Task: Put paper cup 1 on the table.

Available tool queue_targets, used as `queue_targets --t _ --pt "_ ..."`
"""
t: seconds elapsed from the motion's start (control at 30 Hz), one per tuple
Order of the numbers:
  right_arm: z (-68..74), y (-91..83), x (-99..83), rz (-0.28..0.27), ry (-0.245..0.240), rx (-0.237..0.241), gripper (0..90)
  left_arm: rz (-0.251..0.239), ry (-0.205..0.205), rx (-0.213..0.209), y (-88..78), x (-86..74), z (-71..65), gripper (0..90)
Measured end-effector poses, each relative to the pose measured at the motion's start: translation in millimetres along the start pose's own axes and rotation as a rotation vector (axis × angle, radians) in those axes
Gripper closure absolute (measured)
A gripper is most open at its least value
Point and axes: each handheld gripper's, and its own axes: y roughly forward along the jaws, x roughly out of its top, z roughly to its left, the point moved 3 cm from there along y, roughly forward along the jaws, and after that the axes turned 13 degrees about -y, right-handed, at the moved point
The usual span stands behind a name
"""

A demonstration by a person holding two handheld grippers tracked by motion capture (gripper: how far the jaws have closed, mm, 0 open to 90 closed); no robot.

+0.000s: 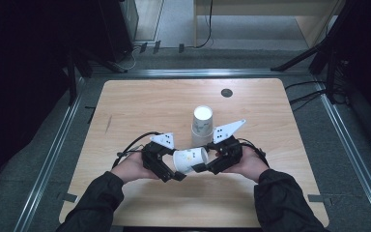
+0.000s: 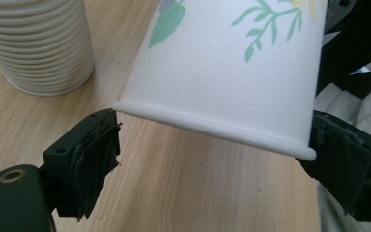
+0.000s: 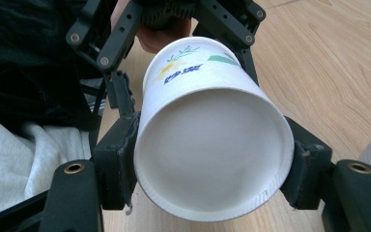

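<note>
Paper cup point(image 3: 212, 145), white with a leaf-and-flower print, lying on its side in the air between both grippers, just above the wooden table point(image 1: 140, 101). Clamped at its base end by the right gripper point(image 3: 212, 169): one black pad pressed to each side of the round bottom, jaws clenched on the cup wall, recessed base turned toward that gripper's camera. Rim end pointing away from these jaws, toward the left gripper point(image 2: 212, 150) beyond. Left jaws spread wide and released, one to each side of the rolled rim; left-hand pad standing clear of the cup, right-hand pad right at the rim's edge, contact there not clear. Printed wall of the cup rising just past these pads and tapering away from them. From above, cup held level between left gripper point(image 1: 166, 166) and right gripper point(image 1: 212, 162), hands close together at the near edge of the table. Farther out, beyond both pairs of jaws, stack of paper cups point(image 1: 202, 126) standing upside down on the table, close behind the right gripper. Farther still, near the table's far edge, small dark round disc point(image 1: 227, 93).
</note>
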Motion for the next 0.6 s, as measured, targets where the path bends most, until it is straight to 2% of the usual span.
queue_targets --t 0.1,0.23,0.6 --pt "-1.8 3.9 1.8 0.001 -0.002 0.019 34.3 -0.018 -0.018 -0.004 -0.2 -1.8 1.4 9.5" --pt "-3.0 7.7 2.8 0.005 -0.002 0.032 34.3 -0.043 -0.008 0.008 -0.2 -3.5 -0.3 9.7" --pt "-3.6 14.9 6.0 -0.005 -0.006 0.062 34.4 -0.053 0.009 -0.012 -2.4 -6.6 0.0 21.9"
